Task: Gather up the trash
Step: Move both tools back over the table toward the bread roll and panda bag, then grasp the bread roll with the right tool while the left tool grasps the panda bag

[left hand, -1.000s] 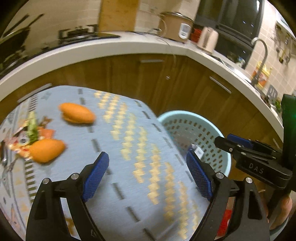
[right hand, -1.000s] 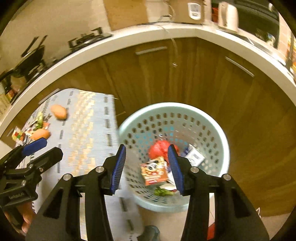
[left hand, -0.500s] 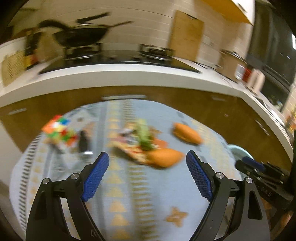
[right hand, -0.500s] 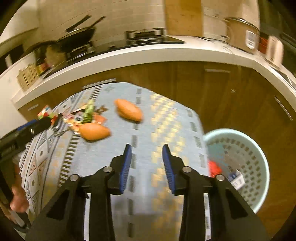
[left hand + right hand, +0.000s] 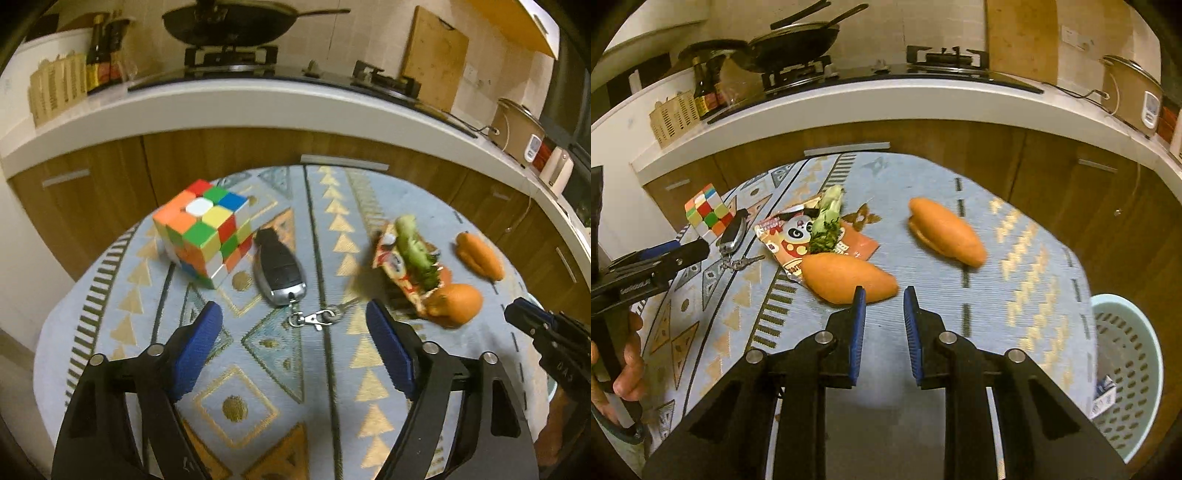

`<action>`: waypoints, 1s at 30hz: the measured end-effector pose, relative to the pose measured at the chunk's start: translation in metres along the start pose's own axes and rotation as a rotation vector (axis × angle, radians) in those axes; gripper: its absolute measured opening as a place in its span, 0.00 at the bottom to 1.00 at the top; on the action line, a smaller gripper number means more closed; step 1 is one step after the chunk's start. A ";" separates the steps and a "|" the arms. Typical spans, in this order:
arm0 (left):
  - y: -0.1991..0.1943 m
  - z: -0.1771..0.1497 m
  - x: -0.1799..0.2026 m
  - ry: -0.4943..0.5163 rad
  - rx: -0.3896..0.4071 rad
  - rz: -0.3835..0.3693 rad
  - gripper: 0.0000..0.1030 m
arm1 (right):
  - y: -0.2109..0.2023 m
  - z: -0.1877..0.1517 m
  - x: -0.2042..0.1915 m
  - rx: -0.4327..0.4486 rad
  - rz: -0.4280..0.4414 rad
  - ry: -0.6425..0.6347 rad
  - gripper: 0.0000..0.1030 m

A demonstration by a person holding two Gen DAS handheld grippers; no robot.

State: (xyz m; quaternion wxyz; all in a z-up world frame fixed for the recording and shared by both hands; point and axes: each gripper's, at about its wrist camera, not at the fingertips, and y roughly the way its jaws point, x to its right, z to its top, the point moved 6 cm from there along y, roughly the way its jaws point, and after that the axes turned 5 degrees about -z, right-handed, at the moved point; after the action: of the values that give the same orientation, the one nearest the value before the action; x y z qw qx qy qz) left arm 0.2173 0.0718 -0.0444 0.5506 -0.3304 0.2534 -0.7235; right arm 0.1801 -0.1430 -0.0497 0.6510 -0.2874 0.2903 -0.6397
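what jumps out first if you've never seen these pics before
The scrambled puzzle cube catches the eye first, bright at the table's far left corner, with a black car key lying beside it. Mid-table, a panda snack wrapper carries a leafy green scrap, with two orange bread rolls nearby. A pale blue perforated basket stands on the floor off the table's right edge.

Little can be read. The snack wrapper [image 5: 798,240] lying on the bench bears a cartoon panda face and printed characters, too small to make out (the lettering is red on white). White lettering runs along the side of the left gripper [image 5: 650,275] in the right wrist view, blurred and illegible. The rice cooker [image 5: 1134,96] has a small panel, unreadable.
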 end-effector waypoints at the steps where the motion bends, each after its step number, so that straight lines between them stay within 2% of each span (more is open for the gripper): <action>1: 0.003 0.000 -0.001 -0.004 -0.003 0.001 0.68 | 0.003 -0.001 0.000 0.000 0.000 0.000 0.18; 10: 0.040 0.014 -0.016 -0.045 -0.028 0.107 0.68 | 0.013 -0.004 0.003 0.030 0.039 0.026 0.18; 14: 0.034 0.013 0.005 -0.006 0.005 0.073 0.68 | 0.017 -0.004 0.001 0.005 0.046 0.022 0.19; 15: 0.032 0.014 0.013 0.011 0.011 0.057 0.68 | 0.019 -0.003 -0.001 0.000 0.052 0.016 0.22; 17: 0.031 0.017 0.025 0.024 0.015 0.018 0.68 | 0.022 0.001 -0.005 -0.007 0.052 -0.002 0.36; 18: 0.031 0.018 0.029 0.023 0.013 -0.001 0.68 | 0.023 0.003 -0.008 -0.006 0.048 -0.009 0.53; 19: 0.032 0.019 0.034 0.024 0.009 -0.022 0.68 | 0.024 0.007 -0.011 -0.003 0.048 -0.020 0.63; 22: 0.037 0.021 0.042 0.038 0.006 -0.030 0.68 | 0.030 0.015 -0.021 -0.001 0.076 -0.039 0.64; 27: 0.051 0.024 0.051 0.030 -0.023 -0.097 0.68 | 0.047 0.015 -0.026 -0.045 0.086 -0.054 0.63; 30: 0.060 0.026 0.057 0.042 -0.047 -0.120 0.65 | 0.046 0.013 -0.026 -0.047 0.090 -0.059 0.58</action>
State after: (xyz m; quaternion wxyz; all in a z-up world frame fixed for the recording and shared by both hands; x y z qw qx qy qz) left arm 0.2651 0.0010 -0.0601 0.4929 -0.3424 0.2618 -0.7558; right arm 0.2203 -0.1159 -0.0749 0.6805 -0.3080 0.2984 -0.5942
